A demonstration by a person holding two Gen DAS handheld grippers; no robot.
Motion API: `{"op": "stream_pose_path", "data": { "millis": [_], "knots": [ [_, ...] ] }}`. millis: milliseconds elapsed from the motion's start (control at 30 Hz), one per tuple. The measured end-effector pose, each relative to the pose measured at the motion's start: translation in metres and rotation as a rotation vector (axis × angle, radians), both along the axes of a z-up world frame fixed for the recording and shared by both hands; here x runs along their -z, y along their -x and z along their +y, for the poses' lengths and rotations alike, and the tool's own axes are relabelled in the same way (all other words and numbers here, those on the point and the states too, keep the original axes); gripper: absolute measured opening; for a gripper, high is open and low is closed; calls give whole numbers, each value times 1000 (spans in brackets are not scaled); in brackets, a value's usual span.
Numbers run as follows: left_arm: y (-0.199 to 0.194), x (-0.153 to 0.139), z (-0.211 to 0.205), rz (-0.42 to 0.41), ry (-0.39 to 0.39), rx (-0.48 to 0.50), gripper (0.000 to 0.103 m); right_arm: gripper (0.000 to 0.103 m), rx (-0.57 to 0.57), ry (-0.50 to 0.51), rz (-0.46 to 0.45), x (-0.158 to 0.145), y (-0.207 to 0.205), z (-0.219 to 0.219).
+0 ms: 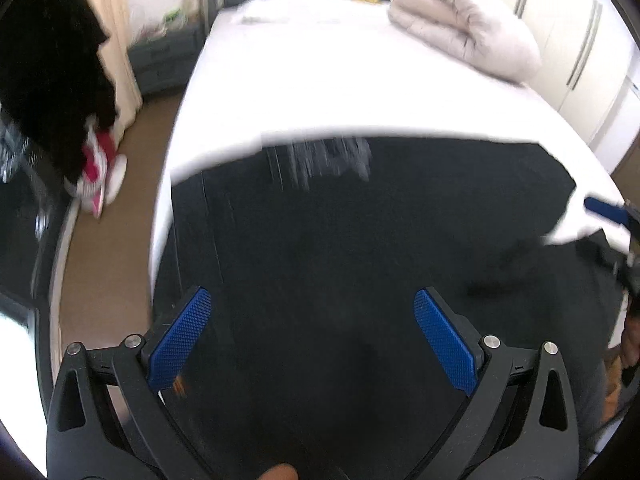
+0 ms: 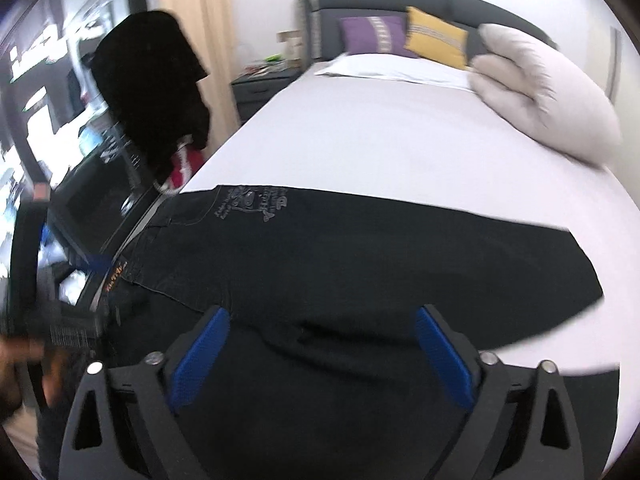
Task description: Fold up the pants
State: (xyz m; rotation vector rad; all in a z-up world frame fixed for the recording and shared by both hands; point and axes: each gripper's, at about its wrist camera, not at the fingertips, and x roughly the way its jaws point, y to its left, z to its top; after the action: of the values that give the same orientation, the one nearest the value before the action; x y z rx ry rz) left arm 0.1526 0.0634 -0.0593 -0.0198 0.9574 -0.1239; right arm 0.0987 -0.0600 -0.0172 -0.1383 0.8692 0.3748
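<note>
Black pants (image 1: pixel 340 220) lie spread across the near end of the white bed (image 1: pixel 320 72). In the right wrist view the pants (image 2: pixel 360 248) show a printed pocket at the far left and the waistband at the bed's left edge. My left gripper (image 1: pixel 312 300) is open and empty, just above the dark fabric. My right gripper (image 2: pixel 322 320) is open and empty, over the pants' near part. The right gripper's blue fingertip (image 1: pixel 604 208) shows at the right edge of the left wrist view. The left gripper's blue fingertip (image 2: pixel 96 262) shows at the left in the right wrist view.
A folded beige duvet (image 2: pixel 540 92) lies at the far right of the bed (image 2: pixel 380 132). Purple (image 2: pixel 376 34) and yellow (image 2: pixel 436 36) cushions lean on the headboard. A dark garment (image 2: pixel 156 88) hangs at the left, with a nightstand (image 2: pixel 260 88) beyond. Wardrobe doors (image 1: pixel 580 52) stand at the right.
</note>
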Motion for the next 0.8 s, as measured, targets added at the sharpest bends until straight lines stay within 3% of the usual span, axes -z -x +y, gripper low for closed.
{"op": "stream_pose_path", "data": {
  "millis": [100, 233, 400, 467, 600, 667, 733, 800],
  "knots": [
    [-63, -4, 15, -28, -46, 103, 103, 76, -69, -17, 36, 9, -22, 0],
    [-138, 17, 32, 42, -108, 225, 103, 72, -130, -52, 74, 18, -45, -5],
    [-198, 54, 53, 193, -8, 367, 103, 71, -196, -60, 107, 33, -65, -10],
    [-212, 66, 55, 227, -8, 401, 101, 69, -222, -71, 127, 37, -68, -11],
    [-228, 84, 58, 287, 19, 457, 80, 64, -250, -76, 167, 49, -85, -10],
    [-235, 86, 59, 297, 24, 479, 64, 61, -257, -83, 182, 52, -95, -8],
    [-240, 85, 60, 314, 26, 488, 36, 58, -257, -83, 189, 52, -108, -4],
    [-242, 83, 61, 324, 28, 486, 27, 56, -270, -84, 185, 50, -120, 1]
  ]
}}
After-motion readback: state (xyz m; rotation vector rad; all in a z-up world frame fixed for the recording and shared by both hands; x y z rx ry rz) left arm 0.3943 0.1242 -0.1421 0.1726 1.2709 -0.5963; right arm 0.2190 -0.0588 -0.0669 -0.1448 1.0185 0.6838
